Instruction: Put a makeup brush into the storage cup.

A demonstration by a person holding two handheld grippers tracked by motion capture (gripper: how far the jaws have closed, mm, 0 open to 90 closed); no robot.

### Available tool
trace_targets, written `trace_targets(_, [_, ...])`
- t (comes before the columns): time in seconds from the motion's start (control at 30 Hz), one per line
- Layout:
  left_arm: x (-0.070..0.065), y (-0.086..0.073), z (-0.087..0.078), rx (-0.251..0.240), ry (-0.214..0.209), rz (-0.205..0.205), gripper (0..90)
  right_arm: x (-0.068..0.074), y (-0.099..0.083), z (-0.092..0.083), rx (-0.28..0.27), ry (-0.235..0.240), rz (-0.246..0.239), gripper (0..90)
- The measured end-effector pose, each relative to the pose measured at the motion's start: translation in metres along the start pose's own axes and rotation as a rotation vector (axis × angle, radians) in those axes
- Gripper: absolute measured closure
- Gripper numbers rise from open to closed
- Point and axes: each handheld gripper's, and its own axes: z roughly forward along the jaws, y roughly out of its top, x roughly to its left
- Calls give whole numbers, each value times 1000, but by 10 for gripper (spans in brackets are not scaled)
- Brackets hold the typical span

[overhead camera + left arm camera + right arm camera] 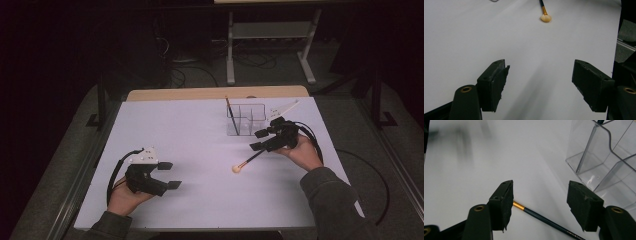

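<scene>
A white table [200,200] carries a clear divided organizer [246,120] at its far side; a dark-handled brush [232,116] stands tilted in its left compartment. The left gripper [170,175] rests near the front edge, jaws spread and empty. The right gripper [258,139], just beside the organizer, holds its jaws spread above a makeup brush [247,161] that lies flat, pale bristle head toward the table's middle.

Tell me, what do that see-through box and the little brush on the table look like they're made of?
The box looks like clear hard plastic, perhaps acrylic: you see straight through its glossy walls and dividers. The brush has a dark, smooth handle, probably lacquered wood or plastic, a shiny gold collar that looks metallic, and a pale, soft-looking tuft of bristles.
</scene>
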Motion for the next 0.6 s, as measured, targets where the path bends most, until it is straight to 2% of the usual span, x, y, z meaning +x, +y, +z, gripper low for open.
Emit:
trace_targets(0.3, [1,-1,-2,-4,10,-11,266,4,-6,4,15,3,-8,343])
trace_targets(0.4, [2,-1,-2,-5,12,-11,266,5,-8,4,31,1,-19,340])
trace_targets(0.6, [1,0,-5,-10,16,-4,265,8,-7,2,30,0,-25,340])
